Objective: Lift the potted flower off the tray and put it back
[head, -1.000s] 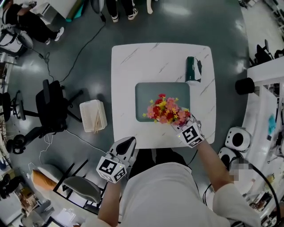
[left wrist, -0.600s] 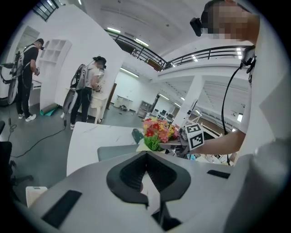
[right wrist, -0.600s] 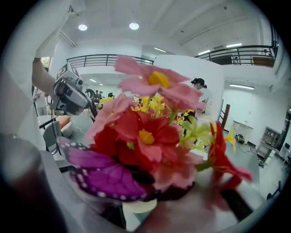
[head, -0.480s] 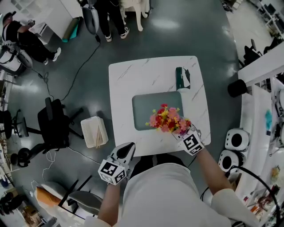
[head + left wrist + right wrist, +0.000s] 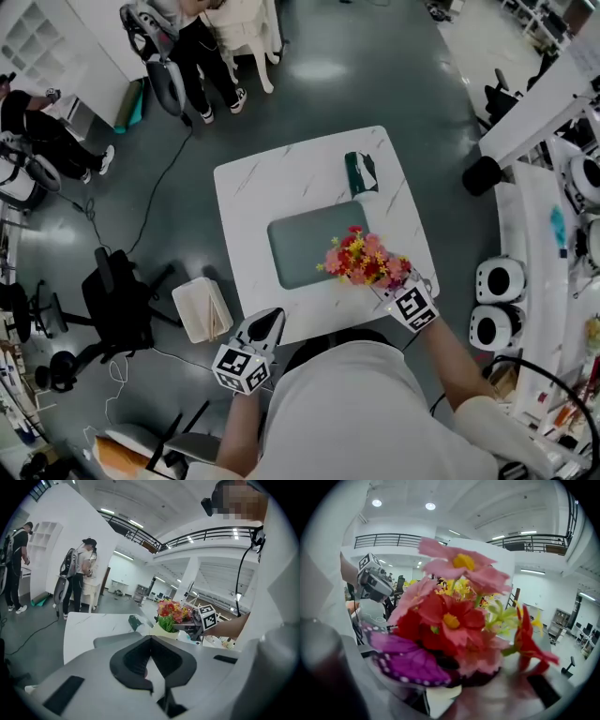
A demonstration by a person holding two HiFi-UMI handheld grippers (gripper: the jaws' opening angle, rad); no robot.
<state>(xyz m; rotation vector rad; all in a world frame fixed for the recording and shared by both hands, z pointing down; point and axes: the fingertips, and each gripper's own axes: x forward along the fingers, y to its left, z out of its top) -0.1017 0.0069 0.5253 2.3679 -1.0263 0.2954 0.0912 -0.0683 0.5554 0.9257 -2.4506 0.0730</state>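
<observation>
A: What does your right gripper (image 5: 388,291) hold?

B: Its jaws are closed partly, and they press on the white pot (image 5: 440,697) of the potted flower (image 5: 364,261). In the right gripper view the red, pink and yellow blooms fill almost the whole picture. A purple butterfly (image 5: 407,663) sits low on the left side of the bunch.

A: And where is the flower over the table?

B: From your head view, the blooms cover the near right corner of the grey-green tray (image 5: 298,249), and part of them reaches over the white marble table (image 5: 272,178) beside it. The blooms hide the pot there, so I cannot tell from this view if the base touches the tray.

A: And your left gripper (image 5: 268,324)?

B: You hold it at the near edge of the table, well apart from the flower. In the left gripper view its two jaws are together at the tips and there is nothing between them.

A: What else is on the table?

B: A dark green container (image 5: 358,174) lies past the far right corner of the tray. It does not touch the tray.
</observation>
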